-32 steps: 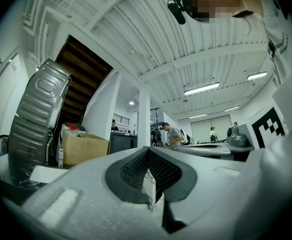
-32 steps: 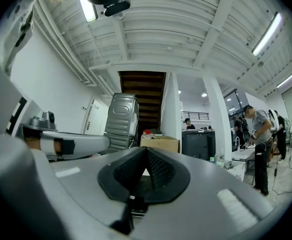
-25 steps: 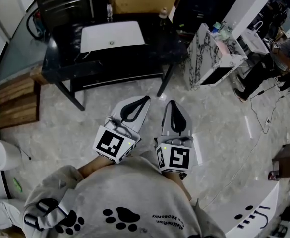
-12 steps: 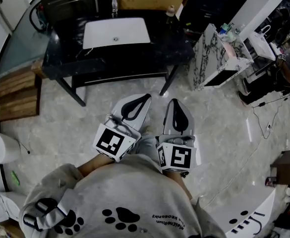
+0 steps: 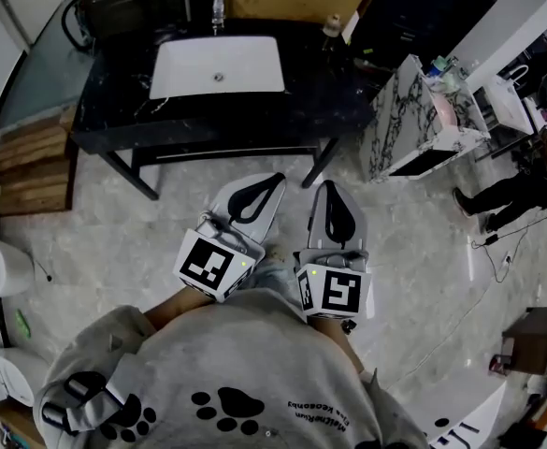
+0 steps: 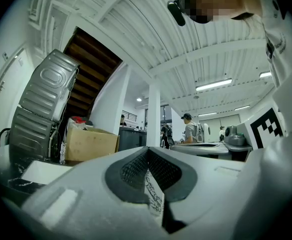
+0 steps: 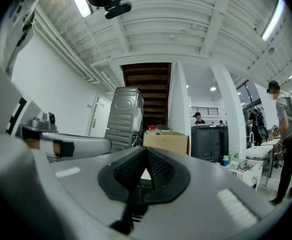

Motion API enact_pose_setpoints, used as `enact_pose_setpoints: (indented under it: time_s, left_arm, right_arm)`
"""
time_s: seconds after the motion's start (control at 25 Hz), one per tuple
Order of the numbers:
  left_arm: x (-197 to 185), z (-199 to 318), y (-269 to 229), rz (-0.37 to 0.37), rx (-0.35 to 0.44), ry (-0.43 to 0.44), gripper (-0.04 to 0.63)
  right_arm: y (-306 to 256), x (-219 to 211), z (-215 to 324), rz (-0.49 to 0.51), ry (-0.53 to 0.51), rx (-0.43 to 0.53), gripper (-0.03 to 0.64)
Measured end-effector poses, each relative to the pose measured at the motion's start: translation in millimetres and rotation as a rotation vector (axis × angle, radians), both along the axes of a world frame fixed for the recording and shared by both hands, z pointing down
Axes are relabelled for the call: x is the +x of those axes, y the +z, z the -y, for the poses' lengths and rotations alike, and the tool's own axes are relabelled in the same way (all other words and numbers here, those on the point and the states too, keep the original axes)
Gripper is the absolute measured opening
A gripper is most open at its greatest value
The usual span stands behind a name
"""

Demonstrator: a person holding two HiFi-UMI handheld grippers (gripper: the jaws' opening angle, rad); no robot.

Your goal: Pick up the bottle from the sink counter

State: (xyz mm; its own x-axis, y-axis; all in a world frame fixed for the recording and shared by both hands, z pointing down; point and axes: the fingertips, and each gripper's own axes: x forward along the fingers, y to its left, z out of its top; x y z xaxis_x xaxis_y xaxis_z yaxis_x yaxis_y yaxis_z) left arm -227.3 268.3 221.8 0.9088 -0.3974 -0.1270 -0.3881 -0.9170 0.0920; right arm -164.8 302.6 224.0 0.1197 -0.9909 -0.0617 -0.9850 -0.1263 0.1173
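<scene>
one clear bottle (image 5: 217,11) and one capped bottle (image 5: 331,26) are standing well beyond the left gripper (image 5: 273,181) and right gripper (image 5: 327,189), both staying-free, jaws pressing closed on nothing.

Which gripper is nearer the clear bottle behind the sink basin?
Left. The left gripper is held well short of the clear bottle, a little to its right. The right gripper is just as far back but farther right.

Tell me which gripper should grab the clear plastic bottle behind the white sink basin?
Probably left. The left gripper lines up nearer the clear plastic bottle, and its view shows it; the right gripper sits further right. Both are shut.
</scene>
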Motion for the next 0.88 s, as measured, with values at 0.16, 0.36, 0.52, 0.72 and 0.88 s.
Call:
enact_pose_setpoints:
  time_s: [0.16, 0.36, 0.52, 0.72, 0.88]
  left_arm:
    - [36, 27, -1, -0.005, 0.0, -0.018, -0.002]
    - [75, 53, -1, 0.01, 0.0, -0.037, -0.002]
    - [98, 72, 0, 0.019, -0.002, -0.068, -0.002]
    - [127, 87, -5, 0.03, 0.014, -0.102, -0.002]
    - [148, 94, -7, 0.03, 0.024, -0.124, -0.002]
  right_arm:
    - [-1, 36, 29, 0.002, -0.025, -0.003, 0.002]
    - [-1, 78, 60, 0.006, -0.05, -0.001, 0.002]
    - [1, 101, 81, 0.015, -0.081, 0.001, 0.002]
    - [-2, 132, 99, 0.028, -0.112, 0.019, 0.002]
    - [-1, 157, 107, 0.032, -0.126, 0.018, 0.002]
